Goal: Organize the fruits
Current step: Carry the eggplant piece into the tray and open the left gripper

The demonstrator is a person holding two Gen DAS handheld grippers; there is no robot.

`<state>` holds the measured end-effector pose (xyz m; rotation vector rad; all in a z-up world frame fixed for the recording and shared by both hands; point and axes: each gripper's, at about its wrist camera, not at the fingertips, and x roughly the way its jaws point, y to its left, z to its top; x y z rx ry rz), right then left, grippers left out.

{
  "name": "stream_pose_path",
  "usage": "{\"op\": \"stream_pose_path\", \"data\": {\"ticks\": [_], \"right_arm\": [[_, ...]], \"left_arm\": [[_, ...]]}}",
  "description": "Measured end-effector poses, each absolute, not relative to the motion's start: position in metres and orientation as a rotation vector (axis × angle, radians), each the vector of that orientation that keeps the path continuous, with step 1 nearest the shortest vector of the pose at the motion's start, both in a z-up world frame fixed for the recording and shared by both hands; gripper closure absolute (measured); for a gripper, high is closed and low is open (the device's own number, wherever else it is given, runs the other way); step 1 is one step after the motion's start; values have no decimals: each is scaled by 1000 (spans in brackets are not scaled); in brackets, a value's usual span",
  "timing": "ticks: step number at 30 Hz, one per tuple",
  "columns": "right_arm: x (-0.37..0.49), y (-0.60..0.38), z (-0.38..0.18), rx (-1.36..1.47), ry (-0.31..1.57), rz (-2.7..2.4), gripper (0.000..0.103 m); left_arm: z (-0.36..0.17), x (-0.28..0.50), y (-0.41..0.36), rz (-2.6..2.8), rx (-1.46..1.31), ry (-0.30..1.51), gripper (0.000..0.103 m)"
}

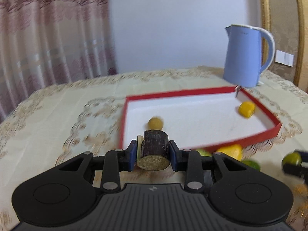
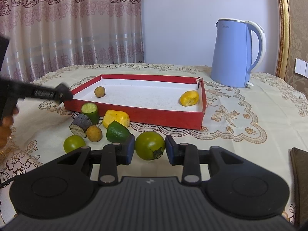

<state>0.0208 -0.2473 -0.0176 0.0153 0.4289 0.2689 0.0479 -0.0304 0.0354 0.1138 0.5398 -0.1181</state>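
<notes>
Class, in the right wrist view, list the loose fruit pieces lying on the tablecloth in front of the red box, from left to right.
Small green fruit → dark sugarcane piece → brown longan → green wedge → green tomato between the right gripper's pads.

Soft even daylight, no glare, left wrist view motion-blurred, right wrist view sharp, fisheye bending at edges

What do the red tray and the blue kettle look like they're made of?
Red tray: probably cardboard. Thin matte red walls, plain white inside, and a far corner that is split open. Blue kettle: seems smooth, slightly glossy plastic with a white handle and a thin metallic rim at the top; an inner metal wall cannot be judged.
</notes>
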Motion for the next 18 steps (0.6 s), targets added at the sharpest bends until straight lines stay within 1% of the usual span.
{"op": "stream_pose_path", "data": {"ticks": [6, 13, 17, 18], "right_arm": [[19, -248, -17, 24, 427, 268, 71], [15, -252, -15, 27, 428, 256, 71], [16, -255, -15, 34, 430, 248, 71], [17, -255, -16, 36, 430, 248, 71]], "left_arm": [[43, 102, -66, -163, 174, 577, 70], [22, 167, -104, -124, 263, 675, 70], [13, 182, -111, -111, 291, 715, 70], [11, 183, -112, -104, 299, 723, 68]]}}
